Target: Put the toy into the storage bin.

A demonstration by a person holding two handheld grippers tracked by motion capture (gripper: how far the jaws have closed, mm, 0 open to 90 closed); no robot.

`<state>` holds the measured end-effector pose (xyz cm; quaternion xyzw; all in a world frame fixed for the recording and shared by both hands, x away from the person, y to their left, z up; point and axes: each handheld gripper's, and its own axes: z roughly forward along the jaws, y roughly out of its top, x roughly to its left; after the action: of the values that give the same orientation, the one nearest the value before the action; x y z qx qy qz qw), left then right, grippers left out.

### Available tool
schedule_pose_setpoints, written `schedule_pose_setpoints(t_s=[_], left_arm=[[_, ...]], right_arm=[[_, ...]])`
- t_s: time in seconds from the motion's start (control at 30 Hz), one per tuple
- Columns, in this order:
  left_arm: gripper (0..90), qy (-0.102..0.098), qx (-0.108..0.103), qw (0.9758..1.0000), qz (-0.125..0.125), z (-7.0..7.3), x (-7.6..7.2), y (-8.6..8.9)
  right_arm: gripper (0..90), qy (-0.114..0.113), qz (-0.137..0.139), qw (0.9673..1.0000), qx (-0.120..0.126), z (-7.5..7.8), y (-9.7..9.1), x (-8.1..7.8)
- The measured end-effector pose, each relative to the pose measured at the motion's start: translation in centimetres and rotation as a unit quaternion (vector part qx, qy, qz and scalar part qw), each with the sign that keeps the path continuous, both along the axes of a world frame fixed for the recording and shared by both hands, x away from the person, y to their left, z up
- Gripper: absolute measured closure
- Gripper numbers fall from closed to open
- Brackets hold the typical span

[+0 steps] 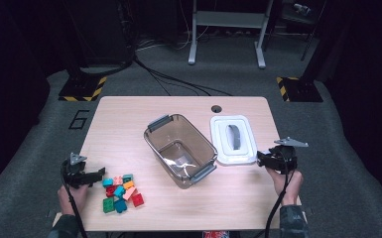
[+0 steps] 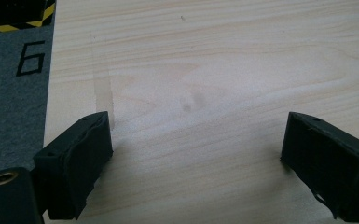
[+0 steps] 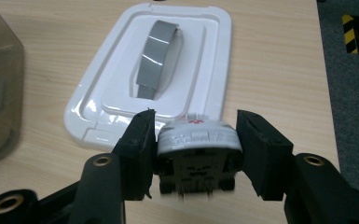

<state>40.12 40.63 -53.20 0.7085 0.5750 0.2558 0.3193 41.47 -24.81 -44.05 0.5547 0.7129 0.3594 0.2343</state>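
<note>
A small toy car (image 3: 198, 156) is clamped between the right gripper's (image 3: 195, 151) jaws, just before the white lid (image 3: 154, 70). The left gripper (image 2: 196, 154) is held wide apart over bare table (image 2: 205, 70).

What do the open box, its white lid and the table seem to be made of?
Box: probably clear, smoke-tinted plastic; the table shows through its walls, and light glints on them.
Lid: apparently glossy white plastic with bright reflections on its rim; its grey handle looks like smooth plastic too.
Table: pale wood grain with a matt finish; solid wood or printed laminate, I cannot tell.
</note>
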Motion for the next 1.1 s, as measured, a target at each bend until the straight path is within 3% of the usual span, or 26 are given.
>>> schedule_pose_setpoints(t_s=[0.47,1.1], left_arm=[[8.3,0.0,0.0,1.0,0.0,0.0,0.0,0.0],[8.3,0.0,0.0,1.0,0.0,0.0,0.0,0.0]], right_arm=[[48.5,-0.01,0.047,0.9988,0.006,2.5,3.7,1.3],[48.5,-0.035,0.103,0.9941,-0.001,6.3,8.7,3.1]])
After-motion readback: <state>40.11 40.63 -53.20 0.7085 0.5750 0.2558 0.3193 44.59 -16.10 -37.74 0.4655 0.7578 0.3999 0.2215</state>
